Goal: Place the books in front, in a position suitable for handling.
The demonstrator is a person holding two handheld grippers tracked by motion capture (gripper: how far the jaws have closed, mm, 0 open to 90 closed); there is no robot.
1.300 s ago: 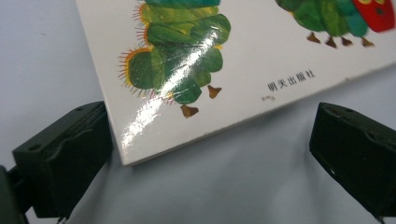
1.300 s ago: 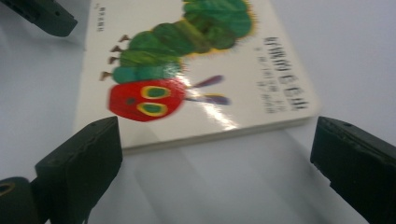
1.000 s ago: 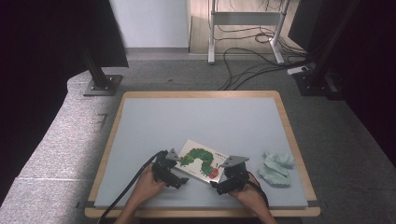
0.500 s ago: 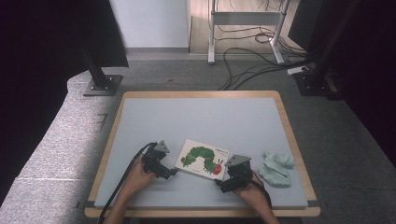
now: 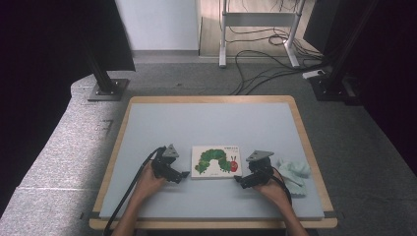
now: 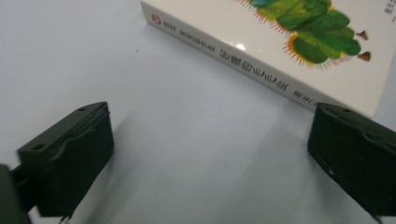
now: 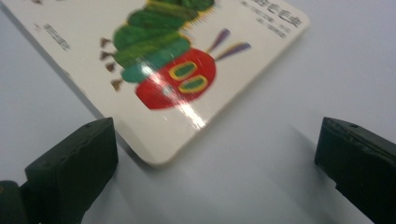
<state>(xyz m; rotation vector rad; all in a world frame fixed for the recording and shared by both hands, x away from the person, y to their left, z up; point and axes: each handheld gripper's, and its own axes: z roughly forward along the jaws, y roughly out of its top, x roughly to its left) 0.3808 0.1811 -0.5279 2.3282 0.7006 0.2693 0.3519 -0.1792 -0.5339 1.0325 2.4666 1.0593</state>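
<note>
Picture book (image 5: 216,161) lies flat, long axis left-right, between left gripper (image 5: 184,174) and right gripper (image 5: 237,179), both released, equally near.

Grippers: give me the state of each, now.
Left gripper: open, holding nothing, beside the book.
Right gripper: open, holding nothing, at the book's corner.

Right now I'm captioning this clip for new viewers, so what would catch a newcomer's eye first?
The picture book with its green caterpillar and red head, lying flat at the near middle of the blue-grey table. The left gripper and right gripper flank it, jaws open, each near a bottom corner. A crumpled pale green cloth lies to the right.
</note>
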